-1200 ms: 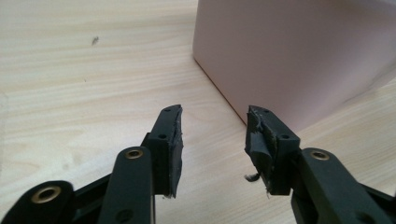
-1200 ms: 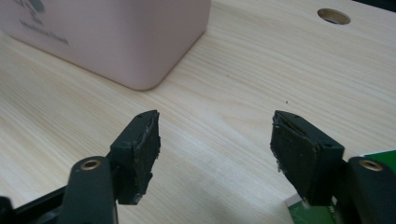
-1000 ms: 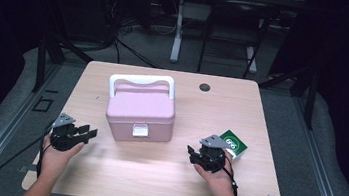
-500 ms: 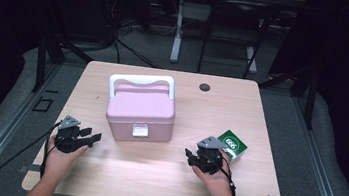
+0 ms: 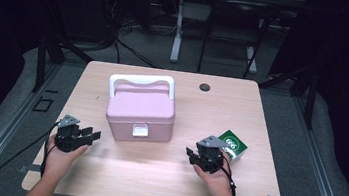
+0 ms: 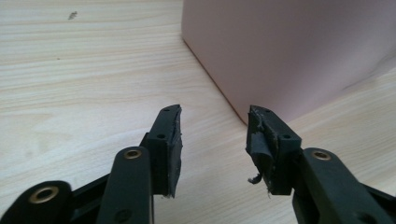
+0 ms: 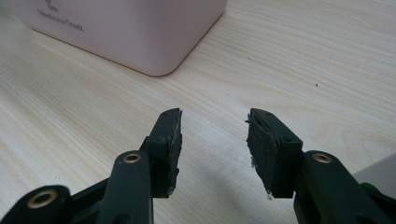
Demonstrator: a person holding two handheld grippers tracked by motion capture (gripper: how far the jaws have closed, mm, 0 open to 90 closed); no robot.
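A pink lidded box [image 5: 140, 111] with a white handle [image 5: 142, 80] and a white front latch stands at the table's middle. My left gripper [image 5: 88, 134] rests low at the box's left front corner, pointing at its side wall [image 6: 289, 51]. Its jaws [image 6: 214, 122] are open and have just been closing, with only bare table between them. My right gripper [image 5: 191, 154] lies to the right of the box, aimed at its rounded corner [image 7: 159, 46]. Its jaws [image 7: 214, 122] are open too, have just been closing, and hold nothing.
A small green carton [image 5: 232, 145] lies just behind the right hand, close to the table's right edge. A black round grommet [image 5: 205, 87] sits in the light wooden tabletop [image 5: 153, 176] at the back. Dark floor, cables and stands surround the table.
Both hands stay where they were. The box and the carton have not moved.
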